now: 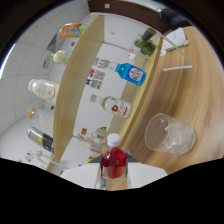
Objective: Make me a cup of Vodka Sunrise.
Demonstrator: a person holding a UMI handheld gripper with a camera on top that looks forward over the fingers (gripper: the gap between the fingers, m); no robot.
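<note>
1. Gripper (114, 172): fingers clamped on a small red-liquid bottle (114, 161), white cap, held above the wooden tabletop (192, 95).
2. Clear glass with ice (169, 134): on the tabletop, just beyond the fingers.
3. Wooden shelf (75, 90): assorted bottles, including a blue-labelled bottle (131, 73).

Bright, even indoor light fills the scene, with soft shadows only. Strong fisheye distortion bends the wooden shelf (75, 90) and counter toward the dark circular rim. Everything is mildly blurred.

Wood shelves (70, 100) w/ white wall (25, 65)
</note>
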